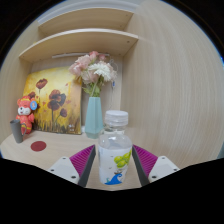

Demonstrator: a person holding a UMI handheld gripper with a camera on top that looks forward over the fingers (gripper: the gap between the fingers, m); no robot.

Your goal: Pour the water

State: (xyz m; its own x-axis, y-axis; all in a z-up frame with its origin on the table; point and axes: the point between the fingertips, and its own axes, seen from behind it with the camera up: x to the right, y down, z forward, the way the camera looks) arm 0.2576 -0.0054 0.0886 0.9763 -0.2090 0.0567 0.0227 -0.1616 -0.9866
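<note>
1. Between the gripper's two pink pads, in the gripper view, stands a clear plastic water bottle with a white cap, upright on the pale wooden table. A narrow gap seems to show at each side of its body, so the fingers look spread about it and not yet pressing; nothing is held.
2. Beyond the bottle, in the same view, a blue vase of pink and white flowers stands against the wall, beside a painting of poppies. A small toy figure and a red disc lie further off to the side. No cup or other vessel to pour into can be seen.
3. Handling, as a judgement: the bottle looks thin-walled and smooth, so it will dent and may slip if squeezed hard. If full, it will be weighty. The labelled middle of the body, where the pads already sit, seems the best place to grip, firmly but gently.
</note>
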